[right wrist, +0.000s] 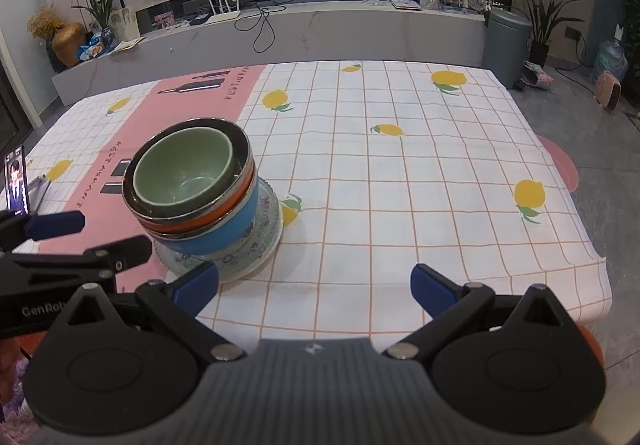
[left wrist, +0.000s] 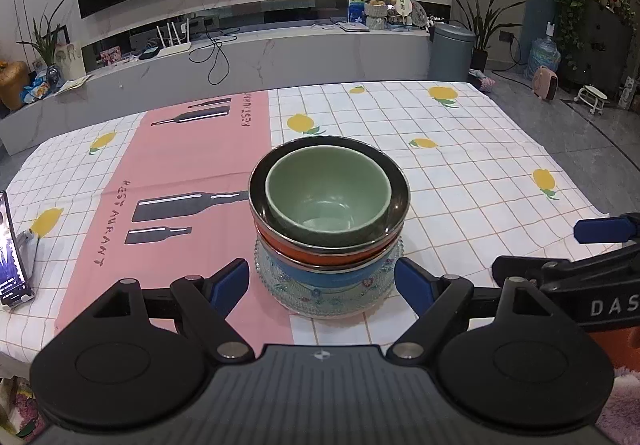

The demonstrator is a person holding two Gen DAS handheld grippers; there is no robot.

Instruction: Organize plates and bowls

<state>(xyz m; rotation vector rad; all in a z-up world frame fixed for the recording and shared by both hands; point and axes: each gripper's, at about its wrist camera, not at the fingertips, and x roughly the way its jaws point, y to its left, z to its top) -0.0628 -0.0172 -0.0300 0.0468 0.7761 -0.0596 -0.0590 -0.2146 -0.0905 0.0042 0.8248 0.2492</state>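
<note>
A stack of dishes stands near the table's front edge: a green bowl (left wrist: 328, 197) inside an orange steel-rimmed bowl (left wrist: 320, 255), inside a blue bowl (left wrist: 332, 273), on a clear patterned glass plate (left wrist: 332, 301). My left gripper (left wrist: 322, 287) is open, its blue fingertips on either side of the plate, apart from it. In the right wrist view the stack, topped by the green bowl (right wrist: 184, 169) with the blue bowl (right wrist: 224, 229) on the glass plate (right wrist: 256, 249), stands left of my right gripper (right wrist: 316, 285), which is open and empty over the tablecloth.
A phone (left wrist: 10, 249) stands propped at the table's left edge; it also shows in the right wrist view (right wrist: 16, 185). The checked lemon tablecloth (right wrist: 400, 185) covers the table. A pink runner (left wrist: 180, 185) lies at left. The right gripper's body (left wrist: 580, 285) shows beside the left one.
</note>
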